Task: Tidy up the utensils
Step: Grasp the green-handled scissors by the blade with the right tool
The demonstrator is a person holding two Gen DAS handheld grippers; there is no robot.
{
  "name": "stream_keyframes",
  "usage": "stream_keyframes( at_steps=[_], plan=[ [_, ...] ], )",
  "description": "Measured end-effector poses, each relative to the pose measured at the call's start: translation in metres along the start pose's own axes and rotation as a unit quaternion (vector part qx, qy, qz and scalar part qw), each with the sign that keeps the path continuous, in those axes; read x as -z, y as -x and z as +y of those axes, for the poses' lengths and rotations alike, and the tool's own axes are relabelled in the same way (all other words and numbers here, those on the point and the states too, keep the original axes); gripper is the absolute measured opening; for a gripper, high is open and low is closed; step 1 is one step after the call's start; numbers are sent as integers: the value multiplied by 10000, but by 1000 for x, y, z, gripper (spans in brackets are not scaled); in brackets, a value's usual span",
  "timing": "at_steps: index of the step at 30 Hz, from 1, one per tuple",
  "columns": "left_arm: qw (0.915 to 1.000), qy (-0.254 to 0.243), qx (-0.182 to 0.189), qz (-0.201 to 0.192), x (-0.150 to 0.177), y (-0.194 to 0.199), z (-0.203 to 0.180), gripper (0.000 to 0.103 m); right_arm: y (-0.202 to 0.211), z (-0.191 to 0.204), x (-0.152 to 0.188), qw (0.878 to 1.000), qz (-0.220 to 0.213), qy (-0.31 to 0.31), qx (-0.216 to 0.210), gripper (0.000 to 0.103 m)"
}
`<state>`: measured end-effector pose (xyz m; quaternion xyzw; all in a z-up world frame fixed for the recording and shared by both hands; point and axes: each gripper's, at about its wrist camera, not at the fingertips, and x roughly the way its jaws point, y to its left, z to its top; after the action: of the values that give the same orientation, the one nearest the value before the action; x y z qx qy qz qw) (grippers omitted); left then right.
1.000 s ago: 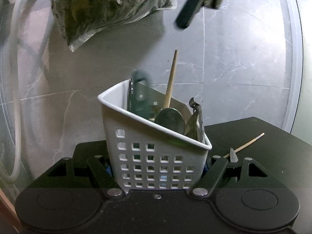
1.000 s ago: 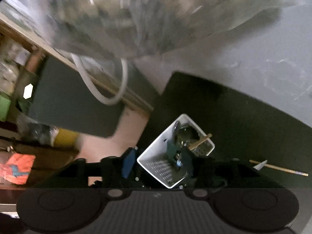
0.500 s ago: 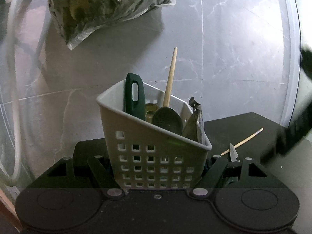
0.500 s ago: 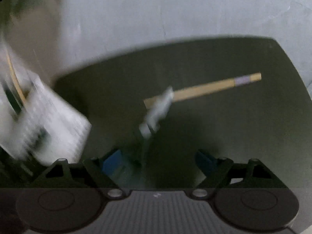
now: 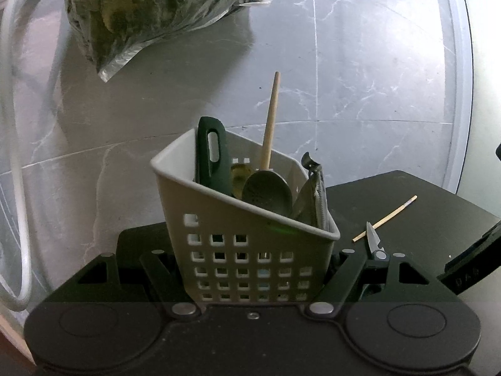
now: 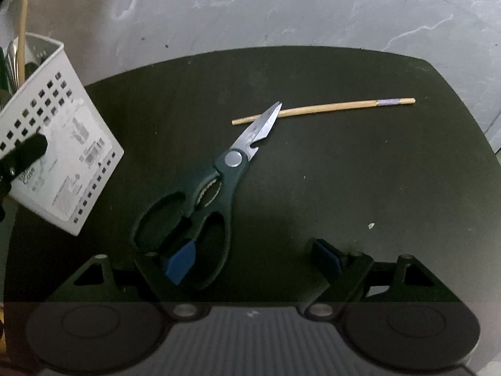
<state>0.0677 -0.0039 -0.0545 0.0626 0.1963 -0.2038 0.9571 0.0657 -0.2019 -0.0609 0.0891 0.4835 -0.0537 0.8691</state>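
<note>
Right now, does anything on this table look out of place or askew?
Yes. The white caddy is tilted, clamped in the left gripper. Scissors and one chopstick lie loose on the dark table, blade tip crossing the chopstick.

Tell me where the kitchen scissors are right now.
The scissors lie flat on the dark table, right of the white caddy, with their blade tip over the wooden chopstick.

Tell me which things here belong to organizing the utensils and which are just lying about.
Part of the job:
- white perforated plastic caddy, held by the left gripper
- dark-handled kitchen scissors
- single wooden chopstick
- open right gripper

Just lying about:
- clear plastic bag of dark greens
- white hose
</note>
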Motion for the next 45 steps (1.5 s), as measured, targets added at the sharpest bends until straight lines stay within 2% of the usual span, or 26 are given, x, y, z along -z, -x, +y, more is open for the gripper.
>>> stream_keyframes(
  at_steps=[10, 13, 14, 16, 21, 22, 23, 26, 30, 33, 34, 36, 38, 45],
  plan=[
    [10000, 8, -4, -5, 0, -1, -1, 77, -7, 19, -6, 9997, -119, -50, -207, 88],
    [10000, 7, -1, -10, 1, -1, -1, 77, -14, 22, -4, 9994, -143, 40, -316, 80],
    [10000, 8, -1, -9, 0, -1, -1, 77, -13, 23, -2, 9992, -193, 111, -331, 73],
    [10000, 8, 1, -11, 1, -1, -1, 77, -10, 23, 1, 9986, -223, 387, -297, 64],
    [10000, 16, 9, -34, 2, 0, 0, 77, -8, 1, -5, 9985, 27, 372, -404, 63],
    [10000, 18, 7, -35, 2, 0, 0, 77, -9, -4, -10, 9987, 15, 271, -436, 66],
    [10000, 18, 7, -36, 2, 0, 0, 77, -11, -7, -14, 9988, 2, 204, -450, 73],
    [10000, 14, -1, -44, 2, -1, 0, 77, -16, -13, -28, 9987, -64, 63, -507, 77],
    [10000, 9, -23, -40, 2, -1, -1, 77, -30, -14, -40, 9987, -92, -221, -459, 77],
    [10000, 19, -41, -30, 1, -2, -2, 77, -36, -8, -44, 9994, -134, -255, -195, 76],
    [10000, 23, -43, -29, 1, -1, -2, 77, -37, -6, -45, 9995, -149, -256, -122, 73],
    [10000, 36, -53, -23, 1, -1, -3, 77, -39, 0, -48, 9996, -205, -171, 88, 60],
    [10000, 48, -58, -23, 1, -1, -3, 77, -40, 7, -49, 9994, -268, -30, 217, 34],
    [10000, 53, -51, -27, 1, -1, -2, 77, -37, 6, -44, 9993, -337, 141, 43, 28]
  ],
)
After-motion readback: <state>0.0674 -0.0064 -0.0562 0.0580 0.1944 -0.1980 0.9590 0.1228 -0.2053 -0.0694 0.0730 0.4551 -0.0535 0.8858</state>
